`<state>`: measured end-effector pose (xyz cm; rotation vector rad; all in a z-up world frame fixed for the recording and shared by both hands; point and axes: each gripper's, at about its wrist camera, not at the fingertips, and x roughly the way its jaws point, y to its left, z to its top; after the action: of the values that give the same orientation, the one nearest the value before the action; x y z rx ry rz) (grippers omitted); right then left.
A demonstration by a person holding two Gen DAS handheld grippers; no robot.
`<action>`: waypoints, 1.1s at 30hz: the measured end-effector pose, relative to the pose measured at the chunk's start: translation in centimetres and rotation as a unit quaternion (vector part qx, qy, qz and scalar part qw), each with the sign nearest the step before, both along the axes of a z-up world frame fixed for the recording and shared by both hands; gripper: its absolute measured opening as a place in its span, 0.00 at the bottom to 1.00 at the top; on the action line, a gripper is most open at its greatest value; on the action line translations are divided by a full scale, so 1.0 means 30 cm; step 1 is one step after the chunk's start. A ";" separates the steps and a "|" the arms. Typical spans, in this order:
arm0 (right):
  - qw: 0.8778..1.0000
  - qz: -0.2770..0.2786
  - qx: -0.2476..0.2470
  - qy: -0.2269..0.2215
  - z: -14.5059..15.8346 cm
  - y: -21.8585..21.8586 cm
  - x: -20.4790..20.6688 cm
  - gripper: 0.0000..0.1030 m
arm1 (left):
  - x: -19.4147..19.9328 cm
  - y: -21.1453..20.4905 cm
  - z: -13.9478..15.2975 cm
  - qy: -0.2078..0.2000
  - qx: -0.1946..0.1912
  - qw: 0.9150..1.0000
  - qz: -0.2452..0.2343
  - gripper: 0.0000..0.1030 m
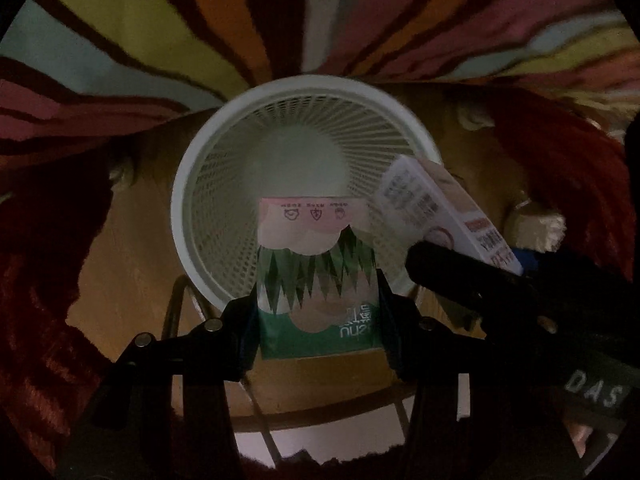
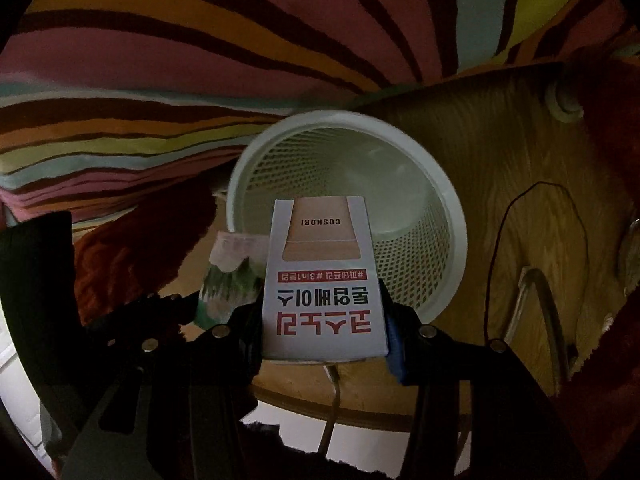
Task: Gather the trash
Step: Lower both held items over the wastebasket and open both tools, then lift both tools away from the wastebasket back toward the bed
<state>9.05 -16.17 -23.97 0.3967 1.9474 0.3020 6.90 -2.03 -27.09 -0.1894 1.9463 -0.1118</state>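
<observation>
A white mesh wastebasket [image 1: 192, 184] [image 2: 448, 216] stands on a round wooden tabletop, its mouth facing both cameras. My left gripper [image 1: 316, 312] is shut on a green and pink carton [image 1: 316, 264], held just above the basket's near rim. My right gripper [image 2: 324, 328] is shut on a white box with red Korean lettering [image 2: 324, 296], also over the near rim. In the left wrist view the white box [image 1: 440, 208] and the right gripper's black body come in from the right. In the right wrist view the green carton [image 2: 228, 276] shows to the left of the box.
The wooden tabletop [image 2: 500, 168] carries the basket and has a thin dark cord [image 2: 496, 240] looping across it. A striped multicoloured fabric [image 1: 160, 32] fills the background. Dark red plush fabric [image 1: 44, 320] flanks the table on both sides. Metal chair or table legs [image 2: 540, 320] show below.
</observation>
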 end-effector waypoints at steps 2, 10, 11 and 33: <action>1.000 -0.005 0.001 0.010 -0.024 0.004 -0.002 0.44 | 0.001 0.008 -0.036 0.015 -0.003 1.000 0.010 0.48; 0.999 -0.018 0.005 0.047 -0.088 -0.002 -0.016 0.45 | -0.003 0.022 -0.106 0.049 -0.001 0.998 0.027 0.50; 0.999 -0.019 0.003 0.049 -0.091 -0.004 -0.015 0.46 | -0.003 0.023 -0.114 0.054 -0.001 0.998 0.031 0.52; 0.997 -0.068 -0.032 0.032 0.027 -0.115 0.010 0.87 | -0.015 0.129 -0.069 0.033 0.021 0.993 0.108 0.79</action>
<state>9.34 -19.62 -23.16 0.4998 1.9761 0.1393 6.44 1.83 -29.15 -0.3795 1.9787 0.0785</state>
